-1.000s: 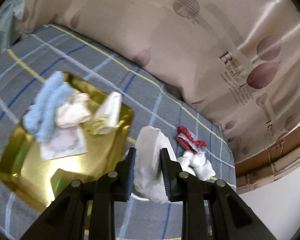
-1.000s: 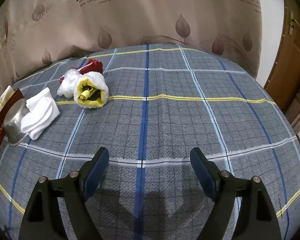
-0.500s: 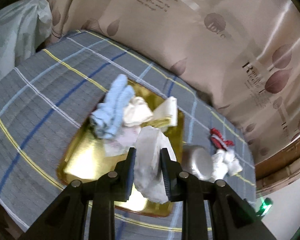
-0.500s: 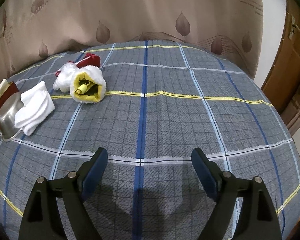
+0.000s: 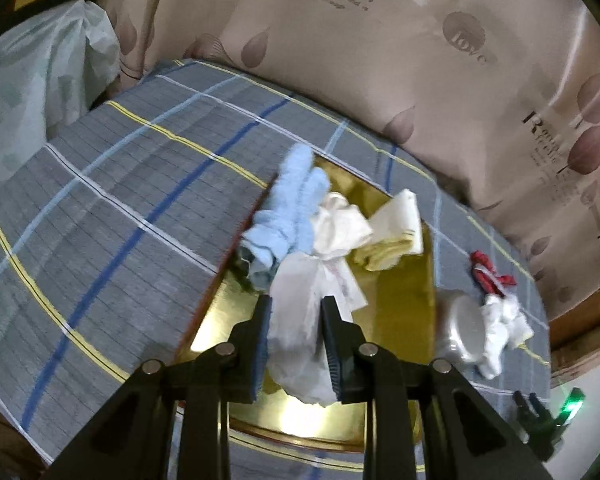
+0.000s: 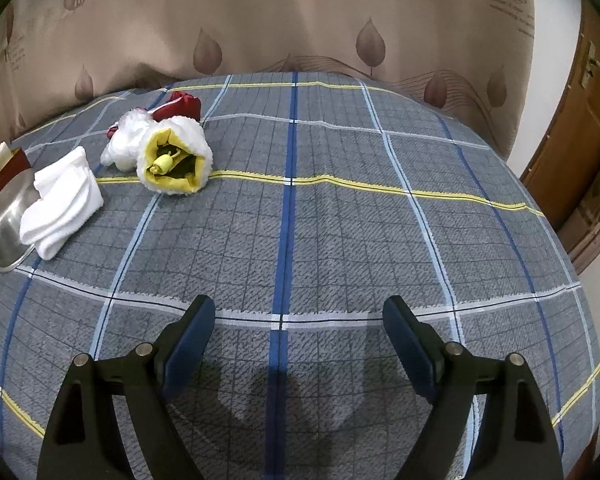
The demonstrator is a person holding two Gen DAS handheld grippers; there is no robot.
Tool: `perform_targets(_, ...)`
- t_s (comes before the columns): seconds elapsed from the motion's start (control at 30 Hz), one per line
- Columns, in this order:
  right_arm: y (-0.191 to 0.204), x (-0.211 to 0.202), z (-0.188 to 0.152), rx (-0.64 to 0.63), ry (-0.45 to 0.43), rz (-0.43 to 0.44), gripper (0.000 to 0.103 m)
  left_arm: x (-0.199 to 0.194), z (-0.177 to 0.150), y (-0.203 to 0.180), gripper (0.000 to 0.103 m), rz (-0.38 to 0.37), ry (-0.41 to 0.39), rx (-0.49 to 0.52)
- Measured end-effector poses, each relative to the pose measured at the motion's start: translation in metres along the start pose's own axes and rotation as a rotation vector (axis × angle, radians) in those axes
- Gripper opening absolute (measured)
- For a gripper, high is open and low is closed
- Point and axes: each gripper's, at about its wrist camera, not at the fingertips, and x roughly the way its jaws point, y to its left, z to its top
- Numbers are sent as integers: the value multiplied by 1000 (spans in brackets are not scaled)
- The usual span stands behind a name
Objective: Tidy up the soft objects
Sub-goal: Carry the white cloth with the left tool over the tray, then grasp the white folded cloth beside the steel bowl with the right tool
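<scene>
Plaid bedcover [image 6: 340,216], gold tray [image 5: 400,300] as reference.
Your left gripper [image 5: 296,344] is clamped on a white cloth [image 5: 300,320] above the tray; your right gripper [image 6: 298,344] stands wide apart, empty, well away from it over bare cover.

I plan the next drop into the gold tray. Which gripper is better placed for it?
Left. The left gripper already holds a white cloth over the gold tray; the right gripper is open and empty.

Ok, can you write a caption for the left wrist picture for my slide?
Left gripper carries a white cloth above the gold tray of soft things.
</scene>
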Motion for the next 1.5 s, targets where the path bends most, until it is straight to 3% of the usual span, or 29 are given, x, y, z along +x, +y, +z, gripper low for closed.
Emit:
perform_targets(0.2,1,2,1,-9,4,-10,85,8,0,9,26,49,-3,27)
perform_targets(0.33,2,4,1,-12,6,-13,85,9,-2,7,33,74,-19,64)
perform_targets(0.6,2,4,1,-17,3,-19,85,3,-13,-5,45,178,-79,164)
perform_targets(0.73,2,1,1,-16,-12,-10,85,-9,-16,-11,46,250,-111,181)
perform_targets(0.83,3,-10,2,-10,-52,8,85,-23,-16,-17,46,224,-140,184)
perform_targets(0.97,22,-25,20,91,-15,236,85,-52,-19,-28,46,172,-176,159)
perform_targets(1.03,43,-22,35,109,53,345,85,-69,-29,-40,47,175,-199,145)
perform_targets(1.13,68,-10,54,162,124,450,83,-87,-49,-56,50,171,-220,125)
perform_targets(1.33,105,15,79,203,220,446,81,-99,-88,-67,50,100,-226,88)
perform_targets(1.5,116,32,76,236,262,391,75,-103,-91,-73,50,119,-253,122)
